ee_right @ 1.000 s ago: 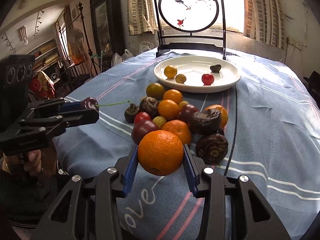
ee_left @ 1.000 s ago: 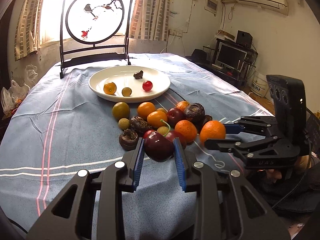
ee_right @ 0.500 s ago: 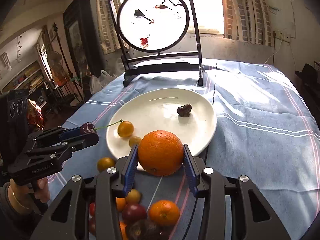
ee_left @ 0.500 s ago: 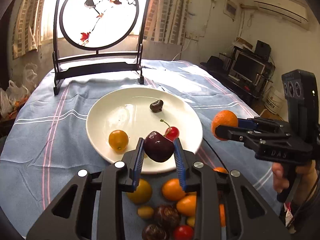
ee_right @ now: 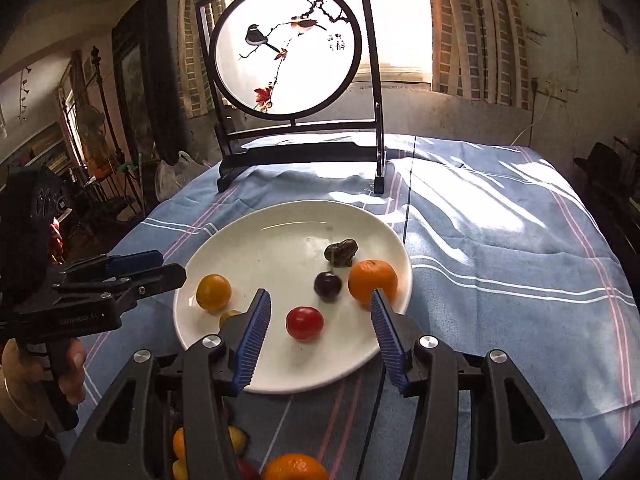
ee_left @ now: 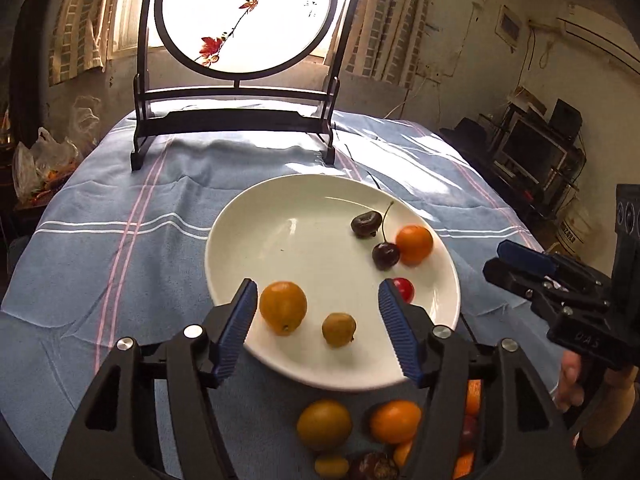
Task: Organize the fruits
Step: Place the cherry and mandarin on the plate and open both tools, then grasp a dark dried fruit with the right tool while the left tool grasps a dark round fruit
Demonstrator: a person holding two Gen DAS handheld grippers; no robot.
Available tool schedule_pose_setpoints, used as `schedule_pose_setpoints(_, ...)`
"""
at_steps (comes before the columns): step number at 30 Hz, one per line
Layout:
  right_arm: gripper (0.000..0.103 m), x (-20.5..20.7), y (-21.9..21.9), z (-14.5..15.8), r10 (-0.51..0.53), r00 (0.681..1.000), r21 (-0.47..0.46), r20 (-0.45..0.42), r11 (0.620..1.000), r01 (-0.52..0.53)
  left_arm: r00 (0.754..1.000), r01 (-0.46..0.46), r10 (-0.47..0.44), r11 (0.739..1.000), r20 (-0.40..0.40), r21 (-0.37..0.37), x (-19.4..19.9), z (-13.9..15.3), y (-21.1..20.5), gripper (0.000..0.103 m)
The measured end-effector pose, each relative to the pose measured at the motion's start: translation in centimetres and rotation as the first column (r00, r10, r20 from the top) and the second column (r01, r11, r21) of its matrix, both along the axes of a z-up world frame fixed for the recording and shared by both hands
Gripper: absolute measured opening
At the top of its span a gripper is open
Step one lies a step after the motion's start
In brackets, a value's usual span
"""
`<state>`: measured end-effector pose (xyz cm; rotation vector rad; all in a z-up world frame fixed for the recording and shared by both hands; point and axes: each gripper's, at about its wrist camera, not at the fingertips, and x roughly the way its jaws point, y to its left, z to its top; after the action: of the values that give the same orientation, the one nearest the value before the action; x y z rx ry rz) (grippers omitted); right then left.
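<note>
1. Now, your left gripper (ee_left: pixel 316 318) hangs over the near rim of the white plate (ee_left: pixel 256 216) with its blue-padded jaws spread wide and nothing between the pads.
2. Just ahead of its left finger a yellow-orange round fruit (ee_left: pixel 283 307) lies on the plate; a smaller olive-yellow fruit (ee_left: pixel 338 329) lies between the two fingers, touching neither.
3. Behind its right finger a red cherry tomato (ee_left: pixel 404 289) peeks out, partly hidden by the pad.
4. Farther ahead and to the right of that gripper, a dark cherry (ee_left: pixel 385 255) with a long stem touches an orange (ee_left: pixel 414 244), and a dark wrinkled fruit (ee_left: pixel 365 224) lies just beyond them.
5. Your right gripper (ee_right: pixel 320 326) also hangs over the plate's near edge, released, its jaws wide apart and gripping nothing.
6. Between its fingers, apart from both, you see the red cherry tomato (ee_right: pixel 304 322); the orange (ee_right: pixel 373 282) lies just past its right fingertip, with the dark cherry (ee_right: pixel 327 286) beside it.
7. Below both grippers, off the plate on the blue striped tablecloth (ee_left: pixel 120 248), the rest of the fruit pile (ee_left: pixel 360 436) lies, partly hidden by the gripper bodies.
8. Well ahead of both grippers, a round bird-painted screen (ee_right: pixel 286 54) in a black stand stands upright at the far end of the table.
</note>
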<state>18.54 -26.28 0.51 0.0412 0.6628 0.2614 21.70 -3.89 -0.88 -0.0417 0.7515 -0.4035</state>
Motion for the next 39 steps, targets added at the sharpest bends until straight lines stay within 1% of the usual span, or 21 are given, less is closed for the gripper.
schedule_pose_setpoints(2, 0.052, -2.3, -0.6, 0.3, 0.005, 1.0, 0.011, 0.004, 1.0, -0.005, 1.0, 0.03, -0.03, 0.999, 0.007, 0.032, -2.6, -0.3, 0.5, 0.066)
schedule_pose_setpoints(4, 0.053, -4.8, -1.3, 0.2, 0.009, 1.0, 0.028, 0.006, 1.0, -0.009, 0.998, 0.067, -0.067, 0.996, 0.002, 0.059, -5.3, -0.9, 1.1, 0.067)
schedule_pose_setpoints(6, 0.056, -7.2, -2.1, -0.2, 0.009, 1.0, 0.049, 0.002, 0.999, -0.009, 0.995, 0.104, -0.104, 0.99, -0.007, 0.09, -7.9, -1.8, 1.5, 0.066)
schedule_pose_setpoints(9, 0.058, -10.6, -2.8, -1.4, 0.005, 1.0, 0.068, -0.013, 0.998, -0.004, 0.989, 0.15, -0.147, 0.979, -0.027, 0.141, -10.9, -3.3, 1.9, 0.066)
schedule_pose_setpoints(11, 0.059, -12.5, -3.6, -2.1, 0.003, 1.0, 0.102, -0.022, 0.995, -0.001, 0.986, 0.168, -0.167, 0.97, -0.025, 0.176, -12.5, -4.1, 2.0, 0.066)
schedule_pose_setpoints(14, 0.059, -14.8, -4.4, -3.3, -0.014, 0.999, 0.128, -0.034, 0.992, 0.018, 0.982, 0.187, -0.186, 0.955, -0.025, 0.232, -14.1, -5.2, 1.7, 0.066)
schedule_pose_setpoints(16, 0.059, -15.6, -4.8, -4.0, -0.021, 0.998, 0.136, -0.052, 0.99, 0.028, 0.981, 0.194, -0.193, 0.948, -0.03, 0.254, -14.2, -5.7, 1.2, 0.061)
schedule_pose_setpoints(18, 0.059, -16.3, -5.0, -4.5, -0.029, 0.998, 0.137, -0.063, 0.99, 0.037, 0.979, 0.205, -0.201, 0.946, -0.039, 0.253, -13.8, -6.0, 0.7, 0.057)
schedule_pose_setpoints(22, 0.059, -16.9, -5.1, -4.9, -0.028, 0.997, 0.139, -0.071, 0.99, 0.038, 0.98, 0.198, -0.19, 0.943, -0.059, 0.266, -12.6, -6.9, -0.5, 0.055)
schedule_pose_setpoints(23, 0.059, -17.0, -5.0, -4.9, -0.025, 0.997, 0.137, -0.072, 0.99, 0.035, 0.979, 0.202, -0.188, 0.947, -0.076, 0.25, -12.2, -6.9, -0.5, 0.051)
schedule_pose_setpoints(25, 0.059, -17.0, -4.7, -5.0, -0.015, 0.997, 0.13, -0.079, 0.991, 0.025, 0.979, 0.201, -0.183, 0.951, -0.094, 0.236, -11.4, -6.9, -0.6, 0.051)
schedule_pose_setpoints(27, 0.059, -16.7, -4.3, -5.3, -0.003, 0.996, 0.116, -0.092, 0.993, 0.013, 0.973, 0.212, -0.185, 0.952, -0.136, 0.221, -10.5, -7.3, -0.5, 0.051)
schedule_pose_setpoints(28, 0.059, -16.6, -4.0, -5.6, 0.003, 0.995, 0.105, -0.101, 0.994, 0.008, 0.972, 0.213, -0.184, 0.954, -0.149, 0.211, -10.2, -7.4, -0.5, 0.048)
schedule_pose_setpoints(29, 0.058, -16.5, -3.7, -5.9, 0.009, 0.994, 0.092, -0.113, 0.996, 0.002, 0.972, 0.214, -0.188, 0.955, -0.143, 0.204, -10.3, -7.3, -0.5, 0.04)
schedule_pose_setpoints(30, 0.058, -16.4, -3.3, -6.2, 0.014, 0.992, 0.075, -0.127, 0.997, -0.005, 0.972, 0.217, -0.192, 0.955, -0.135, 0.204, -10.5, -7.3, -0.5, 0.038)
schedule_pose_setpoints(33, 0.058, -16.3, -2.1, -6.9, 0.035, 0.99, 0.019, -0.138, 0.999, -0.033, 0.98, 0.196, -0.184, 0.956, -0.077, 0.219, -11.9, -6.7, -0.3, 0.038)
schedule_pose_setpoints(35, 0.058, -16.1, -1.4, -7.0, 0.045, 0.99, -0.013, -0.133, 0.999, -0.047, 0.982, 0.187, -0.18, 0.964, -0.054, 0.191, -12.9, -6.0, 0.3, 0.038)
schedule_pose_setpoints(39, 0.058, -15.2, -0.3, -7.0, 0.05, 0.989, -0.033, -0.138, 0.998, -0.055, 0.988, 0.155, -0.153, 0.976, -0.021, 0.152, -14.4, -4.7, 1.5, 0.038)
